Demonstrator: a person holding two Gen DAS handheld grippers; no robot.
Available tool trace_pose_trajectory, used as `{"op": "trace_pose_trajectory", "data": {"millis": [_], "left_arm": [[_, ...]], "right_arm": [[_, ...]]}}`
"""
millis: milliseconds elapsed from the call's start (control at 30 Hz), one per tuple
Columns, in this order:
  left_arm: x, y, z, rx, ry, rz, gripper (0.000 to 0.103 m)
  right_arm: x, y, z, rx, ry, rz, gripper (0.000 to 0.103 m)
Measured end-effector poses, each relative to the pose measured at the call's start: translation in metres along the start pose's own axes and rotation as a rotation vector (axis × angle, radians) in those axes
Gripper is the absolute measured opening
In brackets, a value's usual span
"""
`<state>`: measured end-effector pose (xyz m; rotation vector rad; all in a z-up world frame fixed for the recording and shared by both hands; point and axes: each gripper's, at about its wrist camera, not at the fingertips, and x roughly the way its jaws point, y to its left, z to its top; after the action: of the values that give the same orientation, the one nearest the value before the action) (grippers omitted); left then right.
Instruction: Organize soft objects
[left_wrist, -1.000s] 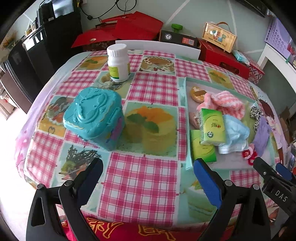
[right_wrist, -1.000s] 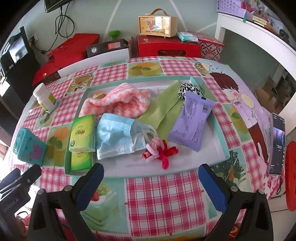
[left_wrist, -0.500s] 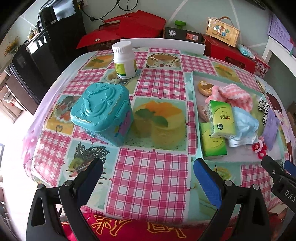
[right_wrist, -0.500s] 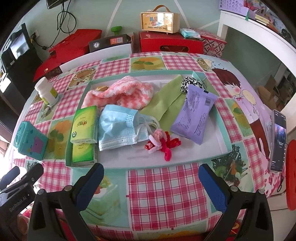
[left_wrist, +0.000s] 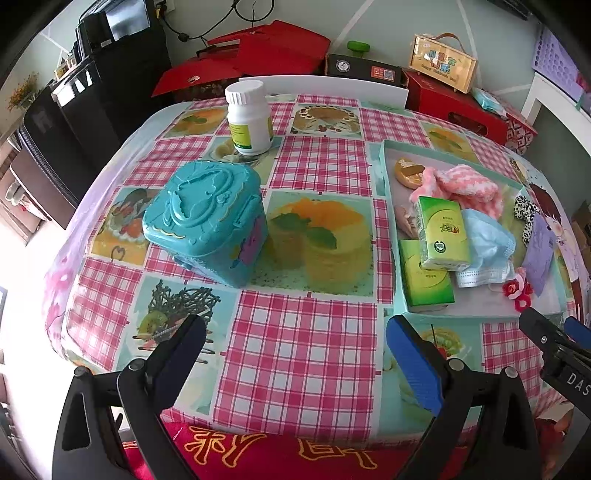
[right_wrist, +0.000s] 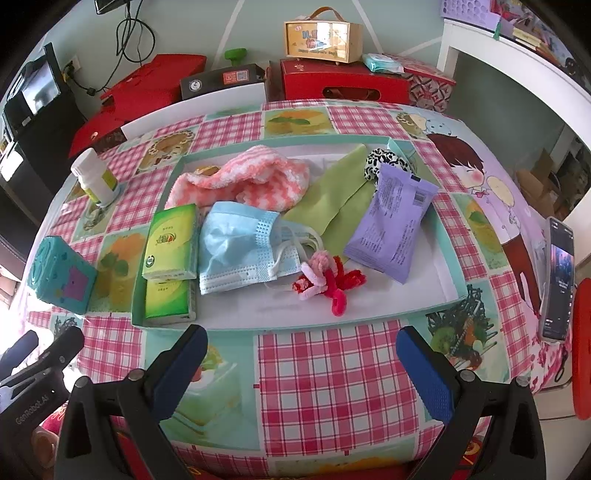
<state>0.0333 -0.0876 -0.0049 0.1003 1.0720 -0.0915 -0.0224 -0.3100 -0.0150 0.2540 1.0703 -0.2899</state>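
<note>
1. Both grippers are drawing back toward the near edge of the table, so more tablecloth is showing in front of them than a second ago; nothing on the table is shifting.
2. The left gripper is hovering level over the near edge with its jaws spread wide and holding nothing, pointing between the teal box and the tray.
3. The right gripper is likewise hanging wide open and empty, facing the tray's near wall.
4. Soft things are lying in the tray: a pink towel at the far side, a blue face mask in the middle, a green cloth, a purple packet at the right, red and pink hair ties near the front, and two green tissue packs stacked at the left end.
5. A white bottle is standing toward the far left edge; a phone is lying at the right edge.
6. Red boxes are sitting behind the table.
</note>
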Motion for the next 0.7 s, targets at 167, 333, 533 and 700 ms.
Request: {"op": "trace_pose_trajectory", "data": {"millis": [167, 333, 533, 700], "left_arm": [[0.0032, -0.0002, 0.0008, -0.002, 0.000, -0.010, 0.098], [0.0042, -0.0021, 0.0002, 0.004, -0.002, -0.006, 0.098], [0.0053, -0.0023, 0.0001, -0.002, 0.003, -0.013, 0.098], [0.0064, 0.0005, 0.0001, -0.016, 0.008, -0.025, 0.098]], "right_arm": [[0.0026, -0.0003, 0.0002, 0.000, 0.011, 0.012, 0.103], [0.0033, 0.0014, -0.0006, -0.007, 0.013, 0.010, 0.103], [0.0043, 0.0015, -0.0005, -0.007, 0.018, 0.007, 0.103], [0.0056, 0.0018, -0.0006, -0.008, 0.023, 0.005, 0.103]]}}
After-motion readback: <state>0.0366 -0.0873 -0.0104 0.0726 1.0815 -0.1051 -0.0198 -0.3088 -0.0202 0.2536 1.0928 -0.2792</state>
